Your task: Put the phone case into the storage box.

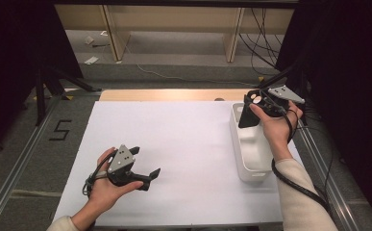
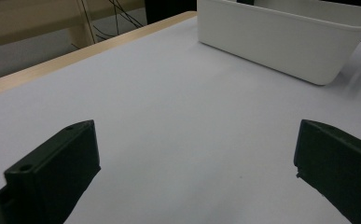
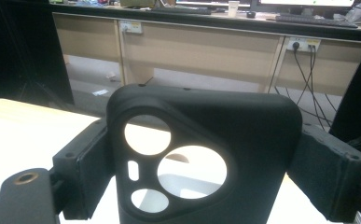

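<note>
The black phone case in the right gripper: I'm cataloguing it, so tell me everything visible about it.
The black phone case looks like matte, soft plastic with rounded corners. It has a camera cut-out with three round holes and a small slot. It stands upright, clamped at both sides by the right gripper, and is held above the far end of the white plastic bin.
</note>
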### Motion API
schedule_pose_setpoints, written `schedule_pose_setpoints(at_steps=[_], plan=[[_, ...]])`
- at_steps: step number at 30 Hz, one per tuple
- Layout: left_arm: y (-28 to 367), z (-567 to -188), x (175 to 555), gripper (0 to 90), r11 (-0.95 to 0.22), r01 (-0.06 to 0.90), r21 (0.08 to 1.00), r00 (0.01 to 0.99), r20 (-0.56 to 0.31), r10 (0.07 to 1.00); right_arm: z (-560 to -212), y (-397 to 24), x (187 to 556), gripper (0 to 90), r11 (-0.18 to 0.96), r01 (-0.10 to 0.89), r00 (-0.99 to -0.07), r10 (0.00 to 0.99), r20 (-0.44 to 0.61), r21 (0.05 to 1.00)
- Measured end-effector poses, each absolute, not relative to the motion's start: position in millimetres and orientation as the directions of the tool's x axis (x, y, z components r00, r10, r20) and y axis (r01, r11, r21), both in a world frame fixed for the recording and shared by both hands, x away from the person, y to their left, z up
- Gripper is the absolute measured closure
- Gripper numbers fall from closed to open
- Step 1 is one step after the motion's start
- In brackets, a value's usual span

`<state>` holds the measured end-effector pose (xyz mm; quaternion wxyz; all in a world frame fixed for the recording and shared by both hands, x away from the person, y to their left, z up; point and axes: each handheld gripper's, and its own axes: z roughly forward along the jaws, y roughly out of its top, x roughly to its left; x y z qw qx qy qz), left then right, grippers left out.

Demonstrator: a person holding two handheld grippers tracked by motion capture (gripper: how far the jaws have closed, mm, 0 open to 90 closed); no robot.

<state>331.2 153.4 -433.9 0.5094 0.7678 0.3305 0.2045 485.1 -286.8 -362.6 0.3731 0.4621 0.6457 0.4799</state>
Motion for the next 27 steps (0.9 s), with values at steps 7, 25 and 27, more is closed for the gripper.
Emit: schedule_pose_setpoints(at_steps=[7, 25, 27], plan=[[153.4, -433.9, 331.2, 0.0, -0.262, 0.299, 0.917, 0.698, -0.023, 0.716, -363.2, -286.0, 488.7, 15.3, 0.115, 0.237, -0.292, 0.956, -0.043, 0.965], [153.1, -434.2, 331.8, 0.0, -0.267, 0.299, 0.916, 0.700, -0.021, 0.714, -366.9, -284.9, 496.7, 15.3, 0.122, 0.254, -0.291, 0.956, -0.045, 0.960], [153.1, -434.2, 331.8, 0.0, -0.267, 0.299, 0.916, 0.700, -0.020, 0.714, -367.0, -284.7, 497.5, 15.3, 0.122, 0.254, -0.291, 0.956, -0.044, 0.960]])
